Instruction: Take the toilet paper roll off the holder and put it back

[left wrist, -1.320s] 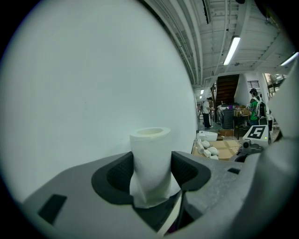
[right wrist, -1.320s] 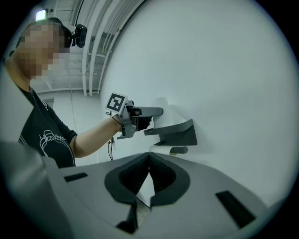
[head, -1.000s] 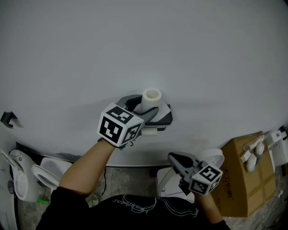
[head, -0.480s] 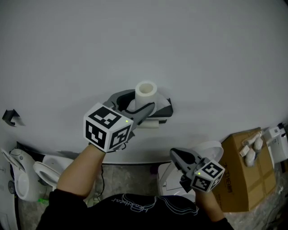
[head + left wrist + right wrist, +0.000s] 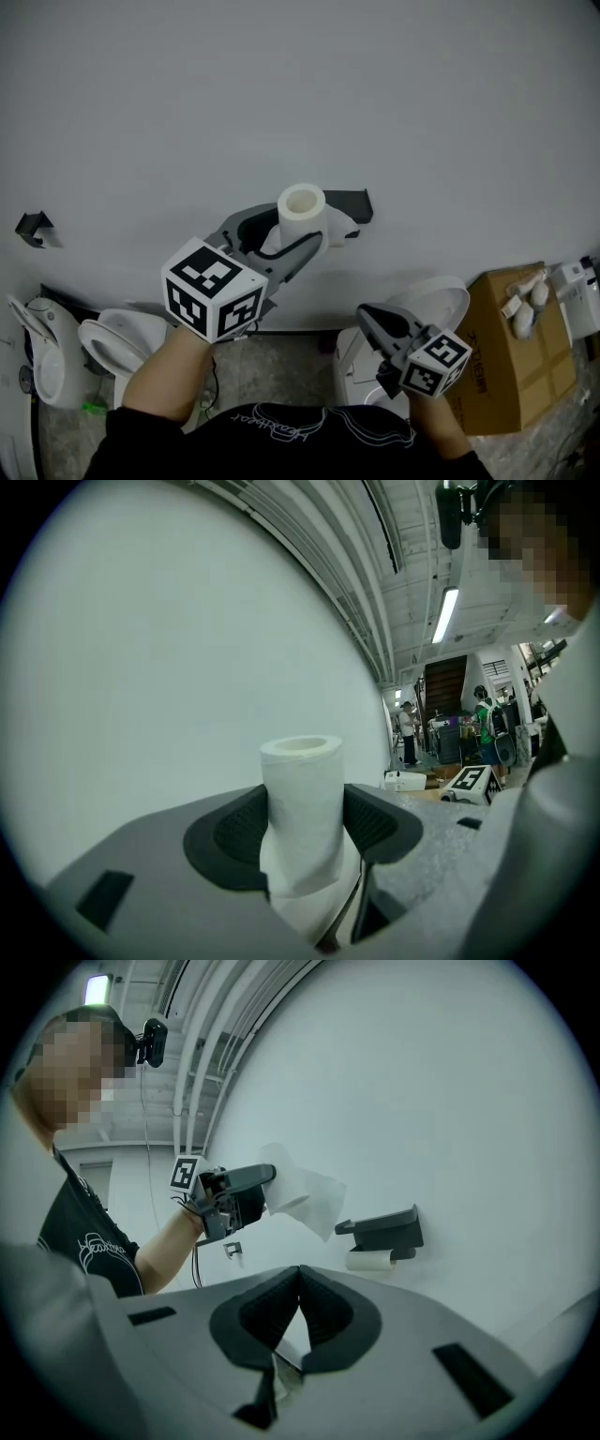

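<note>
A white toilet paper roll (image 5: pixel 301 208) stands upright between the jaws of my left gripper (image 5: pixel 286 225), which is shut on it. In the left gripper view the roll (image 5: pixel 302 799) fills the gap between the two dark pads, with a loose sheet hanging below it. The black holder (image 5: pixel 348 203) is fixed to the wall just right of the roll, apart from it. The right gripper view shows the holder (image 5: pixel 384 1229) with a short white tube (image 5: pixel 368 1260) under it, and the held roll (image 5: pixel 298 1192) to its left. My right gripper (image 5: pixel 362 315) is lower, its jaws shut on nothing (image 5: pixel 299 1277).
A plain white wall fills most of the head view. Below are a toilet (image 5: pixel 105 343) at the left, another toilet (image 5: pixel 433 306) at the right and a cardboard box (image 5: pixel 514 349). A small black bracket (image 5: pixel 33 226) sits on the wall at far left. People stand far off (image 5: pixel 409 731).
My left gripper has drawn the roll leftward and back from the holder, so the holder now shows bare beside it. The right gripper has shifted only slightly.
</note>
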